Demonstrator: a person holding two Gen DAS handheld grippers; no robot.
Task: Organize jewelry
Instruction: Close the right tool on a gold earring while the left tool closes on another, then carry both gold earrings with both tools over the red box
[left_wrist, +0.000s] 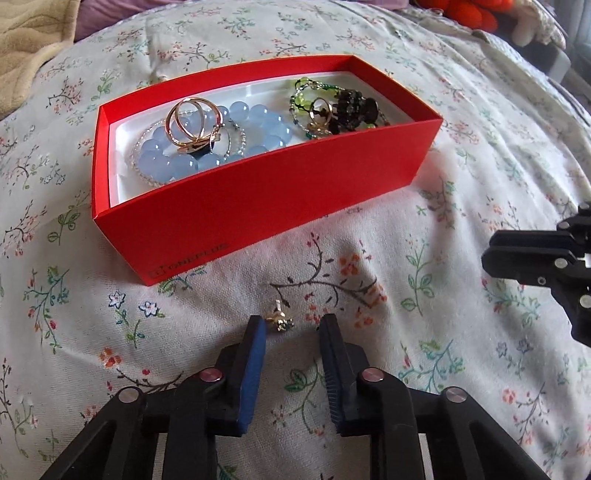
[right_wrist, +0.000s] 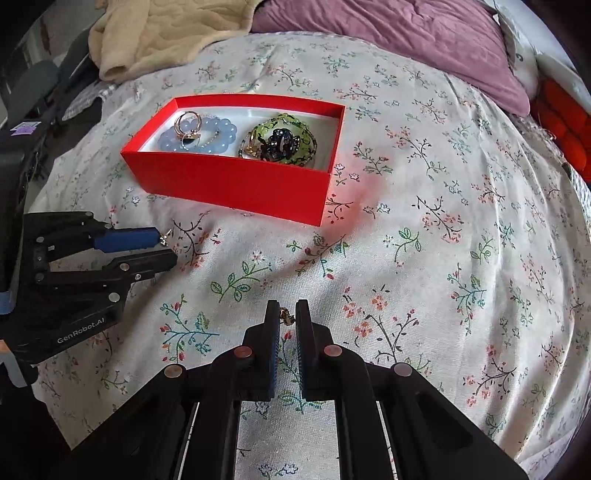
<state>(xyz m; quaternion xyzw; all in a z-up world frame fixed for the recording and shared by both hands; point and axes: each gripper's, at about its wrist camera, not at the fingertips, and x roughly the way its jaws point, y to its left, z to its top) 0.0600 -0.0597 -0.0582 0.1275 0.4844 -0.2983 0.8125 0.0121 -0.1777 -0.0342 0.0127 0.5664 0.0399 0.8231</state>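
A red box on the floral bedspread holds a blue bead bracelet, gold rings and green and dark beaded pieces. My left gripper is open just above the bedspread, with a small gold earring lying between its fingertips, close to the left pad. My right gripper is shut on another small gold earring, held at the fingertips above the bedspread.
A beige blanket and a purple pillow lie at the far side of the bed. Orange fabric sits at the right edge. Dark equipment stands off the bed's left side.
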